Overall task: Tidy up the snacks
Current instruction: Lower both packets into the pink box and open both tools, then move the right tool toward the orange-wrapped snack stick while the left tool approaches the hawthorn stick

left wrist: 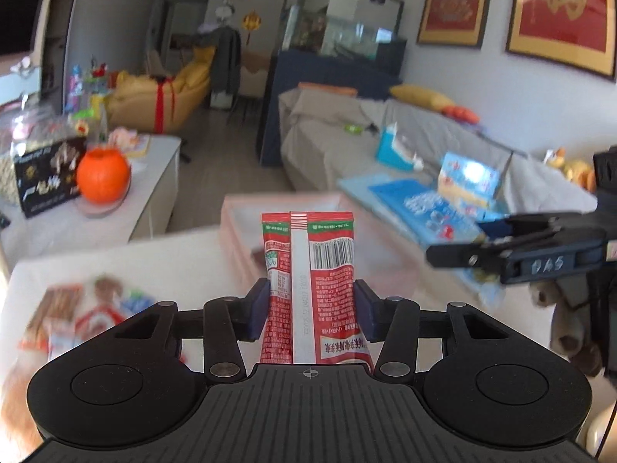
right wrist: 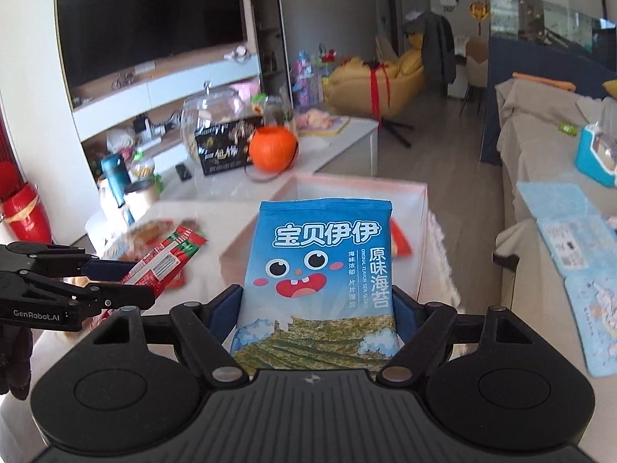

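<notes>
Both tongs lifted over the worktop, one snack packet in each.

Left wrist view: left tongs (left wrist: pixel 311 310) clamped on a red packet (left wrist: pixel 308 281), held upright, back seam and barcode facing the camera, blue pads pressing both edges. Beyond it, a pink-rimmed box (left wrist: pixel 239 239) on the white worktop (left wrist: pixel 154 262); blurred loose snacks (left wrist: pixel 81 308) lie lower left. The right tongs enter from the right edge, seen side-on, their load hidden here. Right wrist view fills that gap: right tongs (right wrist: pixel 316 310) clamped on a wide blue seaweed packet (right wrist: pixel 320 281) with a cartoon face, front toward the camera, held above the same box (right wrist: pixel 385 187). Only this view shows the red packet (right wrist: pixel 162 264) from its side, tilted in the left tongs (right wrist: pixel 127 281) at the left edge. An orange pumpkin-shaped container (right wrist: pixel 273 149) stands on the far counter.
</notes>
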Motion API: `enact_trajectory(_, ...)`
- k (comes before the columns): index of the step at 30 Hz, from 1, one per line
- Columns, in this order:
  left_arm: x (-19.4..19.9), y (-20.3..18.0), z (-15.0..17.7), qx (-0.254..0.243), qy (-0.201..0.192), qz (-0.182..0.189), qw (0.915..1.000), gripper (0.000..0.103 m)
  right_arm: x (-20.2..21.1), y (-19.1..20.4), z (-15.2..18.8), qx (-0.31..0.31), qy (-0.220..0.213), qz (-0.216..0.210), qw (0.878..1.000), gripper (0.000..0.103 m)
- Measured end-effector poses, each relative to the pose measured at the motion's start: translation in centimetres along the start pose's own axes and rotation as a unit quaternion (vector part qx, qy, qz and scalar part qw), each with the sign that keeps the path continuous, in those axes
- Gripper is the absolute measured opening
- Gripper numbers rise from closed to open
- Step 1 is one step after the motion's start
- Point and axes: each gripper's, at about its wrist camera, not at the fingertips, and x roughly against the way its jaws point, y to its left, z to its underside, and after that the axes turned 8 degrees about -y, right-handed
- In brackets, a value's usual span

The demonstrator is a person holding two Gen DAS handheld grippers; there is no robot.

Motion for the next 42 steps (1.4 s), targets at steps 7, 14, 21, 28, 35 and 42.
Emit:
enact_trajectory(7,-11.7,3.1,-4.2,0.081,0.042,0.011,0.9958,0.054,-7.1,-1.0,-5.1,0.039,-0.037,0.05,0.997,0.091)
enact_trajectory(14,-6.3,5.8,-1.1,0.078,0.004,-0.031,0.9965,0.054,-6.8,-2.6,-3.0,0.037,-0.004,0.068,0.997,0.091)
enact_trajectory(21,3.7,8.5,3.4,0.071,-0.032,-0.159,0.9842,0.054,-7.5,1.0,0.0,0.032,0.034,0.023,0.999,0.091)
enact_trajectory(28,10.1,13.4,6.5,0.153,-0.034,-0.246,0.9567,0.054,-10.3,10.6,3.0,0.021,0.073,-0.076,0.994,0.088)
enact_trajectory(35,11.0,13.2,7.5,0.132,-0.009,-0.233,0.9635,0.054,-14.2,20.1,6.9,0.02,0.127,-0.163,0.978,0.068)
enact_trajectory(42,9.6,11.0,8.6,0.081,0.016,-0.248,0.9652,0.054,-11.2,20.4,7.7,0.086,0.117,-0.156,0.977,0.031)
